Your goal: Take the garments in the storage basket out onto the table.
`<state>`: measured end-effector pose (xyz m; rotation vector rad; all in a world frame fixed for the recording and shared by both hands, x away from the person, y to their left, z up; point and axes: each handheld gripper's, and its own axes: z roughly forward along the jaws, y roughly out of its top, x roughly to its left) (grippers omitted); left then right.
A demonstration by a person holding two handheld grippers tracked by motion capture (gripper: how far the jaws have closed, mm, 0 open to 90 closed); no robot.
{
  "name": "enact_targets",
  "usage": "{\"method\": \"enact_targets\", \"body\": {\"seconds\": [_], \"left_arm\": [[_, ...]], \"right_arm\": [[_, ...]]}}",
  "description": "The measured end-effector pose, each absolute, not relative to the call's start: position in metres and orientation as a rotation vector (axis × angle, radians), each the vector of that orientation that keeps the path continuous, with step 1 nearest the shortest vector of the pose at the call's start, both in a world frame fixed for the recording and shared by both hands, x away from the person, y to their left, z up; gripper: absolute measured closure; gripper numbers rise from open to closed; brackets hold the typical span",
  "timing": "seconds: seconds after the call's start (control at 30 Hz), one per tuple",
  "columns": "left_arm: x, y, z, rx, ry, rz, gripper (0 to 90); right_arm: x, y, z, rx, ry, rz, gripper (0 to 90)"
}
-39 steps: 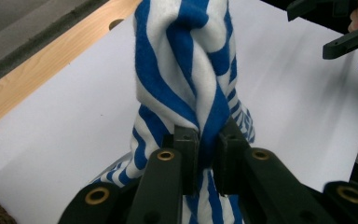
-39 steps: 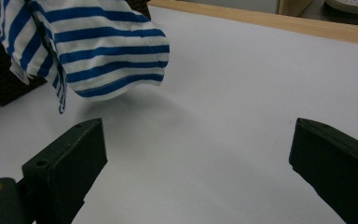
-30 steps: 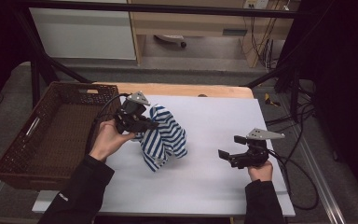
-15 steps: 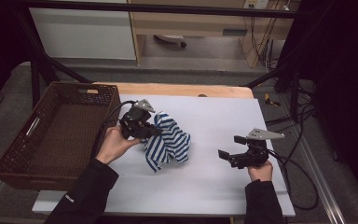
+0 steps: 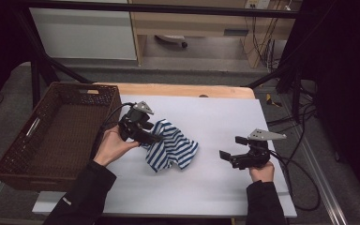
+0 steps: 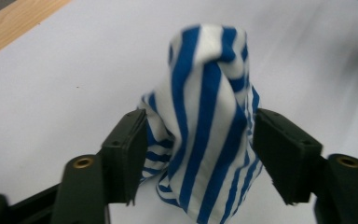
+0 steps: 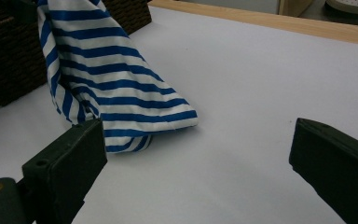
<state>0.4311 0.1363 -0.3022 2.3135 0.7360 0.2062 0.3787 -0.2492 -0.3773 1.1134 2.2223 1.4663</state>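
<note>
**A:** Since the striped cloth [image 5: 171, 149] is the thing to watch, where is it now?

**B:** It lies bunched on the white desk [image 5: 225, 117], a bit left of the middle. One end sticks up between the jaws of the left gripper [image 5: 155, 137]. The rest trails down and to the right, and its low end rests flat on the desk.

**A:** Does the left gripper have hold of it?

**B:** I think not. Its jaws have just been opening. In the left gripper view the cloth [image 6: 209, 126] stands in the gap. The pads are right beside it on both sides, but they do not look like they squeeze it.

**A:** And the other one?

**B:** The right gripper [image 5: 231, 149] sits near the right side of the desk, well apart from the cloth. Its jaws stand wide and hold nothing. It points left, at the cloth. In the right gripper view the cloth [image 7: 116, 88] lies far and to the left of its jaws.

**A:** So which hand is nearer?

**B:** The left one, by a lot.

**A:** What else is around?

**B:** A brown basket [image 5: 33, 159] sits just left of the desk, close to the left hand [image 5: 110, 147]. Past the far wooden edge is a grey floor [image 5: 201, 56] and pale cupboards. Black cables [image 5: 304, 178] hang at the right.
</note>
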Motion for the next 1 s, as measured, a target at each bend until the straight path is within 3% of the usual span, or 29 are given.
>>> {"method": "enact_targets", "body": {"seconds": [0.27,0.4,1.0], "left_arm": [[0.424,0.152,-0.293,2.304,0.762,0.272,12.0],[0.418,0.163,-0.287,2.275,0.760,0.286,5.8],[0.393,0.226,-0.285,2.164,0.822,0.347,1.9]], "right_arm": [[0.379,-0.249,-0.377,1.115,2.221,1.467,4.4],[0.379,-0.249,-0.377,1.116,2.220,1.469,4.4],[0.379,-0.249,-0.378,1.124,2.219,1.467,4.4]]}}
